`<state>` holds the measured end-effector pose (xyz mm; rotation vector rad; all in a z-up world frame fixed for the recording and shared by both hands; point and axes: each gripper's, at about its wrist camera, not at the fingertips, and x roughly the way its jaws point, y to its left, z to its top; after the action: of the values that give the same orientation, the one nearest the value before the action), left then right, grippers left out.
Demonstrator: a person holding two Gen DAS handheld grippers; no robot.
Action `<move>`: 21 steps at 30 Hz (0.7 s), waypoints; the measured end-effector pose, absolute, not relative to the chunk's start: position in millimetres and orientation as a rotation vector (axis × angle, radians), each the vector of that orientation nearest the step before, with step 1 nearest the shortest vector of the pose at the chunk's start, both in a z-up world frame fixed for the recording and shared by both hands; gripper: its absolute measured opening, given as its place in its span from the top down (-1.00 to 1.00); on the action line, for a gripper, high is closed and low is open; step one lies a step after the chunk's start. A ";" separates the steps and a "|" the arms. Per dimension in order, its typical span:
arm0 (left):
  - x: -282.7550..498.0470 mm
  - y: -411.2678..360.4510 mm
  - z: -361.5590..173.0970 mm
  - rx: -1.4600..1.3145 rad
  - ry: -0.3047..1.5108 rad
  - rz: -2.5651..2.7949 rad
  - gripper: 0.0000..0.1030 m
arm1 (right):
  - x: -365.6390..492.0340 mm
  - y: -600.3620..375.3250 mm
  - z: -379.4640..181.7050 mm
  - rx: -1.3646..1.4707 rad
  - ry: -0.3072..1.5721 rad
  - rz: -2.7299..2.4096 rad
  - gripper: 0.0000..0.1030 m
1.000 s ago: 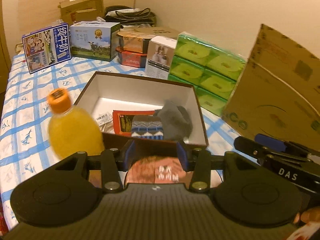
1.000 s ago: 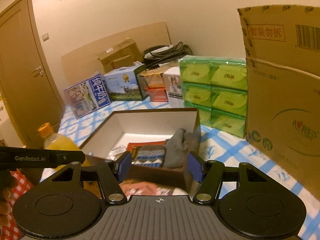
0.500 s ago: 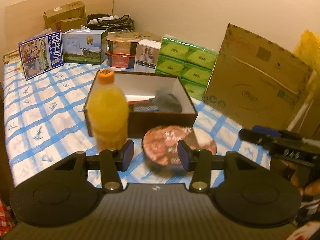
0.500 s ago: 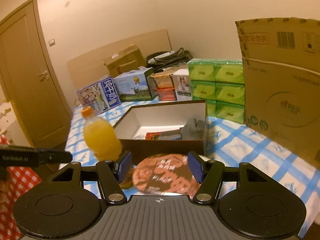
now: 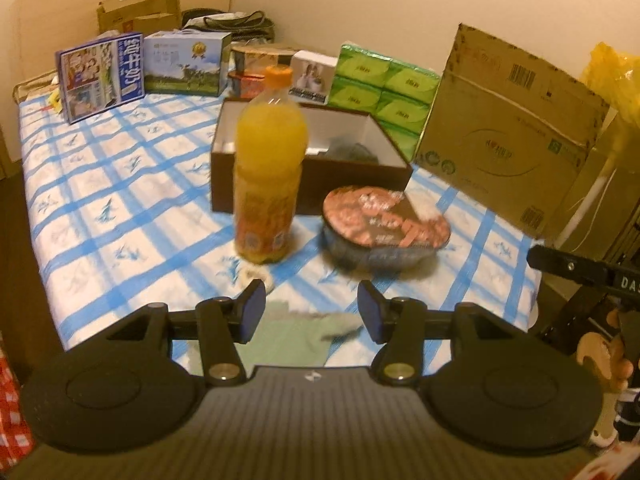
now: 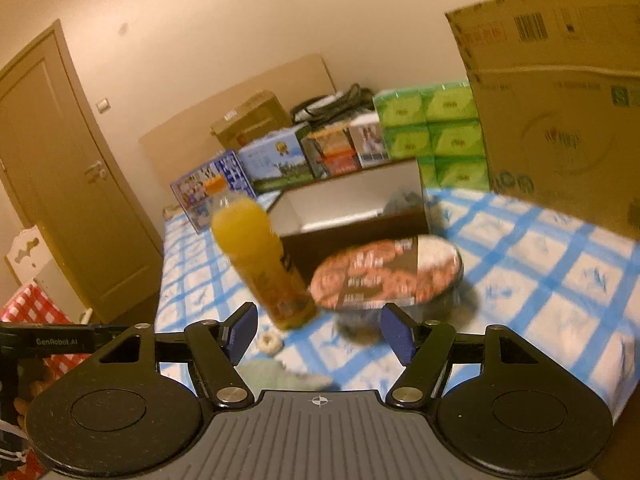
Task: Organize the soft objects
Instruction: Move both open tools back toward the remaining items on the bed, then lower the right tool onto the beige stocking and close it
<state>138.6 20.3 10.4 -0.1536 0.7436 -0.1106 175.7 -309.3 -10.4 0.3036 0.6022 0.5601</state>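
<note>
A pale green cloth [image 5: 298, 334] lies at the near table edge, just beyond and below my open, empty left gripper [image 5: 311, 310]. It also shows in the right wrist view [image 6: 280, 374], below my open, empty right gripper [image 6: 318, 332]. A small whitish fabric ring [image 6: 269, 342] lies beside it. The brown open box [image 5: 394, 162] holds a grey soft item [image 5: 352, 151]; its other contents are hidden by the wall and bottle.
An orange juice bottle [image 5: 268, 172] and a round noodle bowl [image 5: 384, 226] stand between the cloth and the box. Green tissue packs [image 5: 384, 88], cartons and a large cardboard box [image 5: 508, 132] line the far and right sides. The other gripper [image 5: 580, 272] shows at right.
Both grippers have pulled back from the box toward the near table edge. The bottle, bowl and green cloth have come into view in front of them.
</note>
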 end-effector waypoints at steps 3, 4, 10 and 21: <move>126.2 26.6 -2.5 -0.150 0.757 -0.101 0.08 | 161.9 -299.9 -25.7 0.302 0.659 0.571 -0.33; 123.2 28.8 -7.2 -0.150 0.765 -0.098 0.08 | 158.3 -297.4 -31.1 0.303 0.675 0.572 -0.33; 105.0 40.0 -36.2 -0.174 0.822 -0.086 0.08 | 139.3 -282.3 -55.4 0.244 0.760 0.554 -0.33; 81.6 41.3 -74.9 -0.151 0.881 -0.054 0.08 | 116.6 -245.9 -89.6 0.090 0.822 0.541 -0.33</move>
<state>81.6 41.3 -74.9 -0.1507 0.8810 -0.0540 116.6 -245.9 -89.6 0.0897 0.8216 0.5407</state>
